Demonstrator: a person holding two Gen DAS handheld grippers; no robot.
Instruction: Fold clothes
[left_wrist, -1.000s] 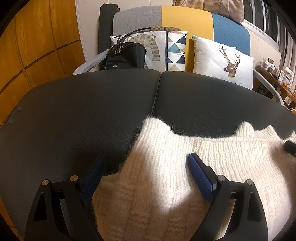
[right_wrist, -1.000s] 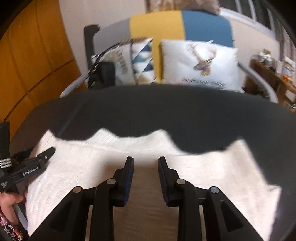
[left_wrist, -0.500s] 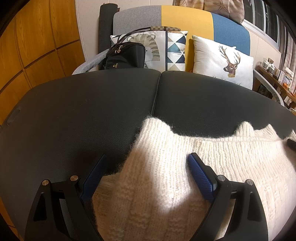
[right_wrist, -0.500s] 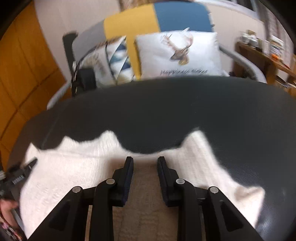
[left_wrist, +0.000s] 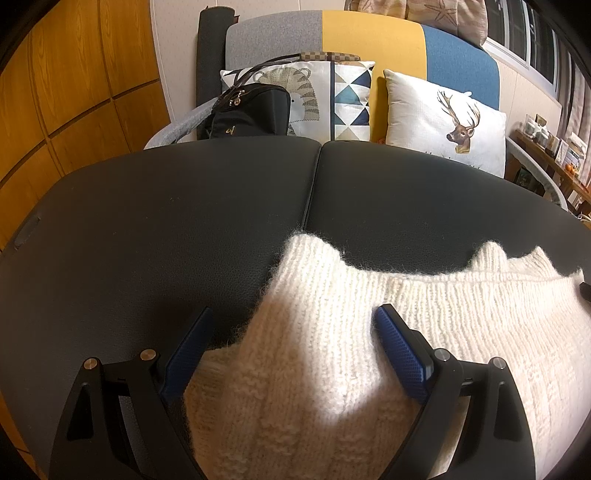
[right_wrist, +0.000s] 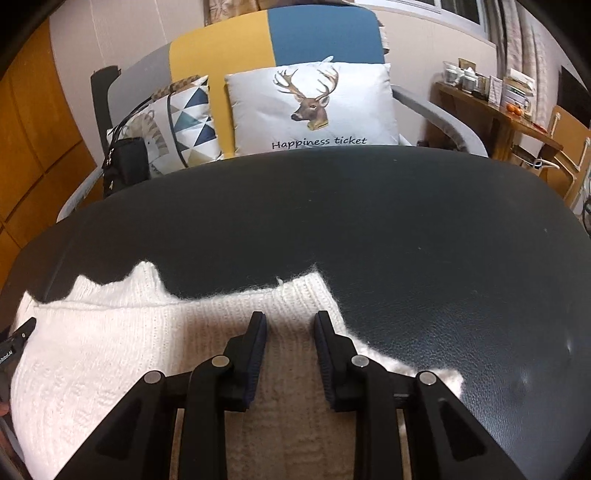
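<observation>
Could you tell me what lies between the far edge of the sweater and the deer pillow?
Only bare black cushion lies between the sweater and the deer pillow; the right wrist view shows this most clearly.

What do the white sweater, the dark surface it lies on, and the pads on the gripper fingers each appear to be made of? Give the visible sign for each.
Sweater: fuzzy knitted yarn, probably wool or a blend; ribbed rows and stray fibres along its edge.
Dark surface: leather or imitation leather; fine pebbled grain, soft sheen, a seam down the middle.
Pads: likely rubber or textured plastic; blue, with a fine dotted grip pattern.
</observation>
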